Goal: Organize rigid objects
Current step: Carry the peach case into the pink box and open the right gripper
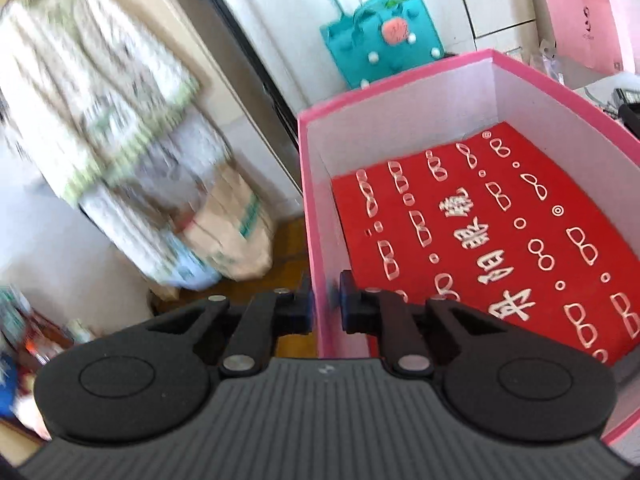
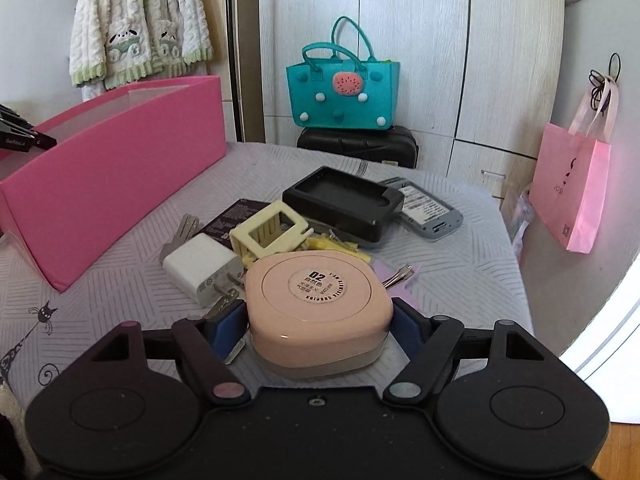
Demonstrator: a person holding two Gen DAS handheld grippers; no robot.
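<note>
My left gripper (image 1: 326,300) is shut on the left wall of the pink box (image 1: 310,216), one finger outside and one inside. The box has a red patterned sheet (image 1: 492,240) on its bottom. In the right wrist view the pink box (image 2: 108,184) stands at the left of the bed. My right gripper (image 2: 318,328) is shut on a pink rounded compact case (image 2: 316,296), lifted slightly off the bedspread. Behind it lie a white charger plug (image 2: 200,268), a cream plastic frame (image 2: 272,230), keys (image 2: 180,236), a black cradle (image 2: 344,200) and a grey power bank (image 2: 428,208).
A teal felt bag (image 2: 340,88) sits on a black case (image 2: 360,144) against the wardrobe. A pink paper bag (image 2: 572,188) hangs at the right. A white sweater (image 2: 140,24) hangs at the back left. Yellow pieces (image 2: 340,246) and hair clips (image 2: 396,274) lie among the items.
</note>
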